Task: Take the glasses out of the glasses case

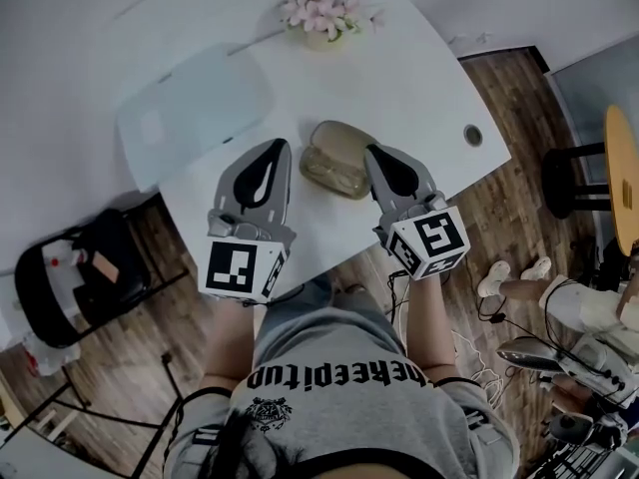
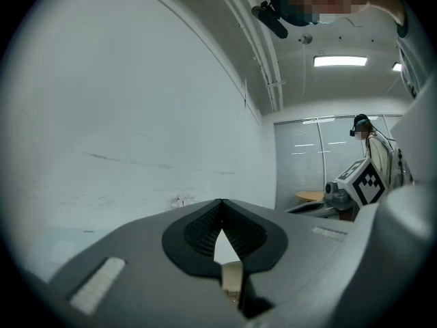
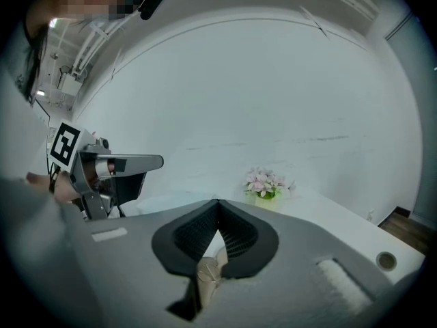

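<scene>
A tan, see-through glasses case (image 1: 335,159) lies on the white table (image 1: 419,88) near its front edge; whether its lid is up I cannot tell, and no glasses show. My left gripper (image 1: 277,147) hovers just left of the case with its jaws meeting at the tips. My right gripper (image 1: 373,152) sits just right of the case, jaws also together. Neither holds anything. In the left gripper view a tan sliver of the case (image 2: 232,279) shows below the gripper (image 2: 222,203). The right gripper view shows the same case (image 3: 207,273) under the gripper (image 3: 218,202).
A pot of pink flowers (image 1: 321,13) stands at the table's far edge. A pale translucent mat (image 1: 200,108) lies to the back left, and a cable hole (image 1: 473,135) is at the right. A black chair (image 1: 85,272) and a stool (image 1: 579,178) flank the table.
</scene>
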The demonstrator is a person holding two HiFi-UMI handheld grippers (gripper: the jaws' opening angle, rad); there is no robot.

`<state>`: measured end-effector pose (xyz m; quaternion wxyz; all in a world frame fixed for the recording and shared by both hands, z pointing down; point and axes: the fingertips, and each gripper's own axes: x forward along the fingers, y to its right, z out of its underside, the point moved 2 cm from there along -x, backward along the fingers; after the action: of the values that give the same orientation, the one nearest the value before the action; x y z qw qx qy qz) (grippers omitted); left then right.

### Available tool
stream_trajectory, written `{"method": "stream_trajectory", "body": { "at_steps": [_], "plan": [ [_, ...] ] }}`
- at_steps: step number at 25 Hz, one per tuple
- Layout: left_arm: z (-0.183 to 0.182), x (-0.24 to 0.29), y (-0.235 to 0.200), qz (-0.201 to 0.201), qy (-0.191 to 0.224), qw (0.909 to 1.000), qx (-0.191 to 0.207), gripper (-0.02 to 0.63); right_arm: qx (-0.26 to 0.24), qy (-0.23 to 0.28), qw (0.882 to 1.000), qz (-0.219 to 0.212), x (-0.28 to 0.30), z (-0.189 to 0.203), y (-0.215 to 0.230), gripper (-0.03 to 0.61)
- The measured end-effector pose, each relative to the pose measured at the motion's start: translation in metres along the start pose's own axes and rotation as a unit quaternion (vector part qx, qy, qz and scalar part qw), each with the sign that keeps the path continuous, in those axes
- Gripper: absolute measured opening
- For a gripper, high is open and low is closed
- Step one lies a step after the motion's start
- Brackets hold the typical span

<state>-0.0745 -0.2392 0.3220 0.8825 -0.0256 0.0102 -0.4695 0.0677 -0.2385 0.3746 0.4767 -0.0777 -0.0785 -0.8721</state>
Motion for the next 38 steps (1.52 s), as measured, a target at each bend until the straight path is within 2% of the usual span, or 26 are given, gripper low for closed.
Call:
{"method": "stream_trajectory", "body": {
  "at_steps": [6,10,20,30,34,38],
  "plan": [
    [0.009,0.009,-0.007,0.008,-0.010,0.9999,-0.008,0.020,0.014,-0.053,0.998,-0.018,0.015,0.027,0.001,0.002],
    [0.016,0.012,-0.009,0.013,-0.019,0.9996,-0.015,0.020,0.016,-0.096,0.995,-0.031,0.022,0.048,0.000,0.002],
    [0.033,0.016,-0.015,0.019,-0.035,0.9991,-0.016,0.020,0.023,-0.168,0.985,-0.041,0.036,0.088,0.006,0.003],
    [0.041,0.017,-0.017,0.023,-0.033,0.9989,-0.024,0.020,0.008,-0.225,0.973,-0.055,0.045,0.116,0.012,0.015],
    [0.046,0.015,-0.018,0.024,-0.044,0.9984,-0.025,0.020,-0.013,-0.253,0.965,-0.068,0.048,0.125,0.013,0.021],
    [0.044,0.015,-0.019,0.024,-0.035,0.9987,-0.027,0.020,-0.029,-0.279,0.956,-0.083,0.053,0.133,0.014,0.029]
  ]
}}
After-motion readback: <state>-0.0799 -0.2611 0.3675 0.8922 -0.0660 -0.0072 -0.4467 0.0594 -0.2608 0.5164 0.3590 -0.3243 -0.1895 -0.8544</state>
